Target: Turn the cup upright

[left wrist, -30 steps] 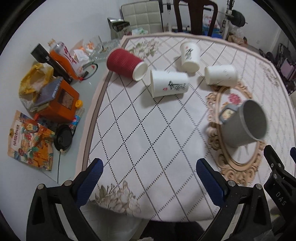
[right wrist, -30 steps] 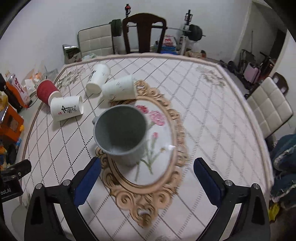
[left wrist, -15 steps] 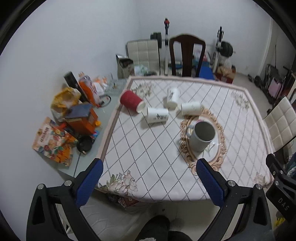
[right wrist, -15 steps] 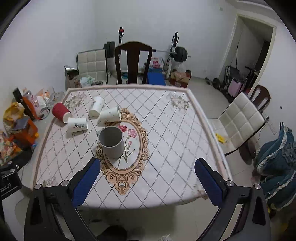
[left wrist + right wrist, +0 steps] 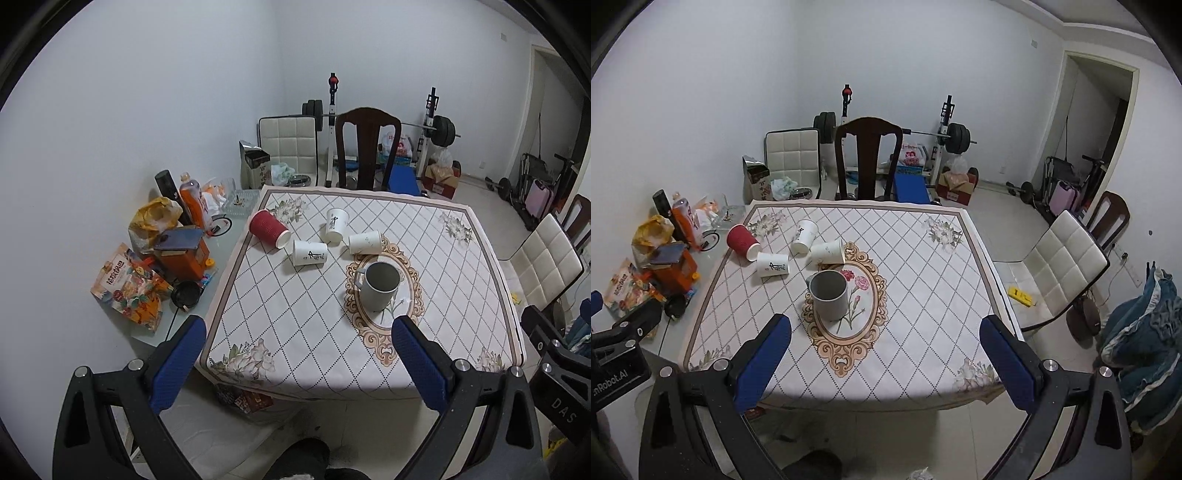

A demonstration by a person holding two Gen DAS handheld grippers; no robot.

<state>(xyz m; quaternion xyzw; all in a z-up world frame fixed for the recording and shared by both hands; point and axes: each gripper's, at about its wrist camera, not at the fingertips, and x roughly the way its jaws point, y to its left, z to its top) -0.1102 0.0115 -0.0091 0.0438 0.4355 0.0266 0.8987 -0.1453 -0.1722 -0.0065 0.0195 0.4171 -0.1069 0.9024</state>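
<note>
A grey mug stands upright on the oval floral medallion of the tablecloth; it also shows in the right wrist view. A red paper cup and three white paper cups lie on their sides behind it. My left gripper is open and empty, high above and well back from the table's near edge. My right gripper is open and empty, also far back from the table.
The table has a diamond-pattern cloth. A side surface at the left holds snack bags, a bottle and an orange box. A dark wooden chair stands behind the table, a white chair at the right.
Both grippers have pulled far back and up from the table. The grey mug, close in front a second ago, now stands small and upright in the distance.
</note>
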